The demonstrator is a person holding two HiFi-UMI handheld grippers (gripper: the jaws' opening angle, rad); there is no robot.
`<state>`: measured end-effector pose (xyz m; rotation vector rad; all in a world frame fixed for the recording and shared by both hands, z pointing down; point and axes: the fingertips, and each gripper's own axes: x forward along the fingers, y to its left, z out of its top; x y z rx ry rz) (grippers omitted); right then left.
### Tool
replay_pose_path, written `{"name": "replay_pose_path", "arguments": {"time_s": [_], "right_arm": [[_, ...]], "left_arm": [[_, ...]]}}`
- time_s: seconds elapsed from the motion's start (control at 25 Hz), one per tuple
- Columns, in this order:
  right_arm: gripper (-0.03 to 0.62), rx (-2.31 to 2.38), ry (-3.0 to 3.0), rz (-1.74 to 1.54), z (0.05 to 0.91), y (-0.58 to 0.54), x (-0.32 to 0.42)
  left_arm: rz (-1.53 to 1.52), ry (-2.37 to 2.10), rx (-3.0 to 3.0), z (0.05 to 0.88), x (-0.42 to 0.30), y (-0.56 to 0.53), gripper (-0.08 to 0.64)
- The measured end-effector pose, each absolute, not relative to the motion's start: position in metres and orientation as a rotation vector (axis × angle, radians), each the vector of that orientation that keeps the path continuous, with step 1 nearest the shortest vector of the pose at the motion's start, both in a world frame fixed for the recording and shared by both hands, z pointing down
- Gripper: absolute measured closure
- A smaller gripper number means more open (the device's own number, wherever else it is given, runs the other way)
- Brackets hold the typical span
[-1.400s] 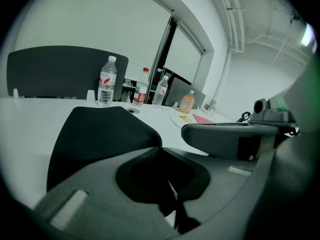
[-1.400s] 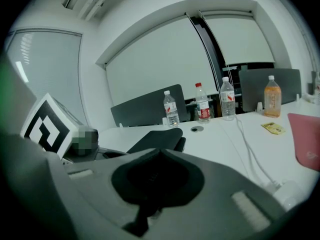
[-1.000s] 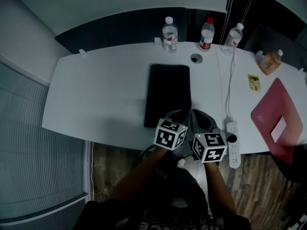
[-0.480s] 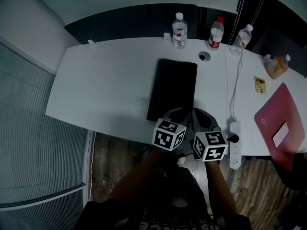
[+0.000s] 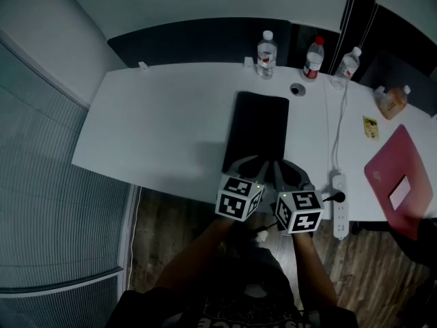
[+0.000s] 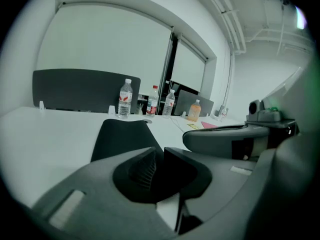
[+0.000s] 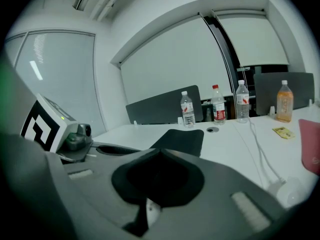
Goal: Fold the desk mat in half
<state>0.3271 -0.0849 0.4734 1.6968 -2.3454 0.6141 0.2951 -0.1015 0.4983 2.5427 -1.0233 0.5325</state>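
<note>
A black desk mat (image 5: 258,130) lies flat on the white table (image 5: 157,128) as a narrow strip running away from me. It also shows ahead of the jaws in the left gripper view (image 6: 122,136) and the right gripper view (image 7: 181,140). My left gripper (image 5: 254,164) hovers at the mat's near edge; its jaws (image 6: 159,151) stand a narrow slit apart and are closing, with nothing between them. My right gripper (image 5: 283,168) sits close beside it at the same edge, its jaws (image 7: 160,151) shut and empty.
Three water bottles (image 5: 266,46) stand along the far edge, with a cable hole (image 5: 298,89) near them. To the right are a power strip (image 5: 339,203) with a white cable, a pink pad (image 5: 403,176), an orange drink bottle (image 5: 391,101) and a yellow card (image 5: 371,127).
The head camera has shifted, so the table sits lower and further right in the picture. Both grippers stay side by side at the mat's near edge. The mat has not moved.
</note>
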Motion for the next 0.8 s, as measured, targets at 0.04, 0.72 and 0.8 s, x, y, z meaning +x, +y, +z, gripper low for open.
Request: {"name": "replay_pose_path", "arguments": {"time_s": [0.04, 0.72, 0.8], "right_arm": [[0.589, 1.702, -2.344, 0.603, 0.47, -0.083, 0.322], [0.591, 1.833, -2.305, 0.433, 0.409, -0.019, 0.216], [0.591, 1.847, -2.301, 0.418, 0.403, -0.011, 0.205]], "left_arm": [[0.523, -1.028, 2.55, 0.494, 0.29, -0.1, 0.507], [0.405, -0.991, 2.678, 0.426, 0.186, -0.042, 0.554], [0.396, -0.983, 2.69, 0.421, 0.175, -0.033, 0.554]]}}
